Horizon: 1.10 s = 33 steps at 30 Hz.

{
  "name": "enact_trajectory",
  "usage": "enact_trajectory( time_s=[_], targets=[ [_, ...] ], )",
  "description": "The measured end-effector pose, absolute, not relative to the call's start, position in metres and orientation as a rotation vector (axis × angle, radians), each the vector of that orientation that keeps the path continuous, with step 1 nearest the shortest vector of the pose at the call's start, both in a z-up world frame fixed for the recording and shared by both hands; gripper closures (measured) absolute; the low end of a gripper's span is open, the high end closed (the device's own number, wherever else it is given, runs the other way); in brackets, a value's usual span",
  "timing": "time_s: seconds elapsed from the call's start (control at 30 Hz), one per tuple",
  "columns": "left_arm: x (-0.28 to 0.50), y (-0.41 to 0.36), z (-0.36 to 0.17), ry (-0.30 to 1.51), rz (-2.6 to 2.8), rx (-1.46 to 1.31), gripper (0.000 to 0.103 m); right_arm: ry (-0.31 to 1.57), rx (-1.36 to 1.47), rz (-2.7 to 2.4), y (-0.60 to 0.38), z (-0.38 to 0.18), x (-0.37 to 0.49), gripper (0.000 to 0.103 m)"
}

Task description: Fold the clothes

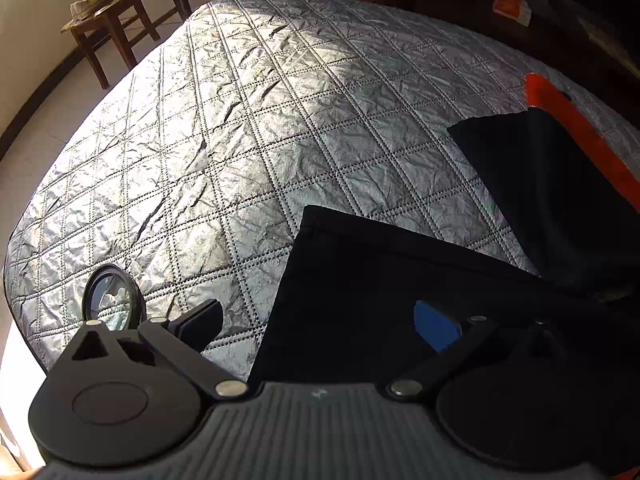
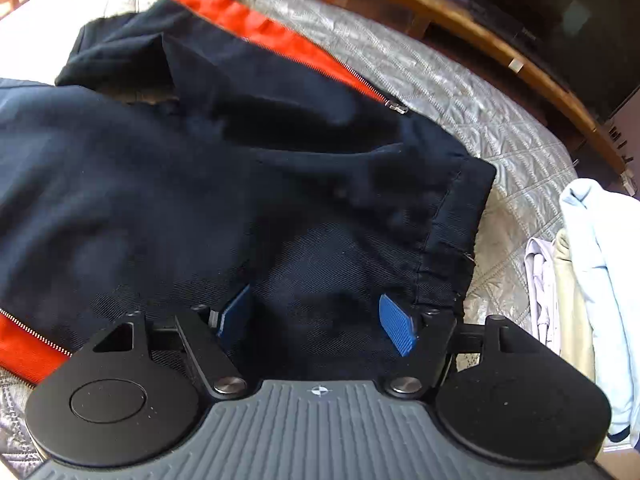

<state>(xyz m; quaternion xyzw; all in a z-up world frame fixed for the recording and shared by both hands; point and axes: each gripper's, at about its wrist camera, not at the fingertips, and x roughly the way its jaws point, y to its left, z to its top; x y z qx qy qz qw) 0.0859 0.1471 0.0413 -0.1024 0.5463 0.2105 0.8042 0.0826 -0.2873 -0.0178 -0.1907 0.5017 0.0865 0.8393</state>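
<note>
Under the grippers: the dark navy jacket (image 2: 200,168) lies spread on the bed, its cloth reaching right up beneath both tools.
Right gripper (image 2: 316,320): fingers set well apart, blue pads on either side of a patch of cloth close to the jacket's hem; nothing is pinched between them.
Left gripper (image 1: 320,324): spread wide, one finger over bare quilt and the other over the jacket's edge; it grips nothing that I can see.
Jacket, lie: one corner sticks out onto the quilt below the left gripper, a sleeve or flap angles away further off, and the orange lining (image 2: 276,36) with its zip (image 2: 396,108) shows along the far side.
Handling, my guess: soft and limp, fairly thick woven cloth, light enough to lift by a corner, likely to sag and drag; the zip is the only hard part.
Where to hold: probably the stitched hem or a corner, where the layers are doubled.
Surface: silver quilted bedcover (image 1: 240,140), crinkled and sunlit; it may let cloth slide.
Beside it: a pile of pale clothes (image 2: 592,280) at the right edge.
Room: wooden chair (image 1: 116,16) with something pale on it by the wall; wooden shelf (image 2: 500,40) beyond the bed.
</note>
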Motion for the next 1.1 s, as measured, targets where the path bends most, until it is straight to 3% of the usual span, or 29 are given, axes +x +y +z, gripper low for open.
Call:
enact_trajectory(
  time_s=[0.07, 0.1, 0.2, 0.27, 0.63, 0.7, 0.73, 0.87, 0.93, 0.97, 1.1],
  targets=[
    [0.085, 0.148, 0.042, 1.169, 0.45, -0.224, 0.001, 1.039, -0.399, 0.211, -0.287, -0.011, 0.077, 0.044],
    [0.085, 0.148, 0.042, 1.168, 0.449, -0.227, 0.001, 1.003, -0.388, 0.256, -0.281, -0.002, 0.075, 0.045],
    [0.086, 0.148, 0.042, 1.169, 0.45, -0.228, 0.001, 0.797, -0.481, 0.289, -0.248, 0.025, 0.079, 0.025],
    [0.086, 0.147, 0.041, 1.17, 0.451, -0.228, 0.001, 0.713, -0.517, 0.343, -0.224, 0.035, 0.094, 0.025],
    [0.087, 0.147, 0.038, 1.178, 0.445, -0.238, 0.002, 0.704, -0.779, 0.667, -0.11, -0.008, 0.174, 0.028],
    [0.087, 0.146, 0.036, 1.181, 0.443, -0.231, 0.002, 0.748, -0.747, 0.611, -0.099, -0.015, 0.191, 0.058],
    [0.087, 0.145, 0.036, 1.183, 0.441, -0.227, 0.002, 0.779, -0.684, 0.575, -0.099, -0.017, 0.206, 0.099],
    [0.087, 0.144, 0.036, 1.183, 0.435, -0.223, 0.001, 0.773, -0.334, 0.321, -0.129, 0.0, 0.247, 0.097],
    [0.087, 0.146, 0.036, 1.183, 0.437, -0.233, 0.002, 0.817, -0.204, 0.269, -0.146, 0.004, 0.259, 0.08],
    [0.086, 0.147, 0.036, 1.182, 0.436, -0.238, 0.002, 0.843, -0.217, 0.298, -0.148, 0.002, 0.257, 0.064],
    [0.086, 0.15, 0.038, 1.175, 0.438, -0.251, 0.001, 0.751, -0.266, 0.398, -0.155, 0.017, 0.218, 0.05]
  ],
)
